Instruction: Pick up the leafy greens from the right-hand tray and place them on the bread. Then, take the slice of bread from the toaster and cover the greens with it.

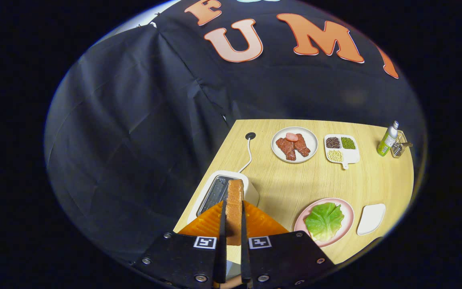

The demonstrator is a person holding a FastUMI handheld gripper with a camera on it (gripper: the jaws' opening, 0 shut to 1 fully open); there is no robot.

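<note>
Gripper view shows the jaws clamped on the bread slice (234, 208) above the toaster (223, 192); it may slip out sideways before reaching the greens (324, 220).

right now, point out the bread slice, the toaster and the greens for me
bread slice (235, 200), gripper view, on its crust edge between the two fingers
toaster (251, 188), gripper view, on its white top rim just beyond the slice
leafy greens (324, 220), gripper view, middle of the leaf on the pink plate

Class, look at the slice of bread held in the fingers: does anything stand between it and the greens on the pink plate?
Nothing visible does. The fingers grip the bread slice above the toaster; only bare table lies between it and the greens on the pink plate.
</note>
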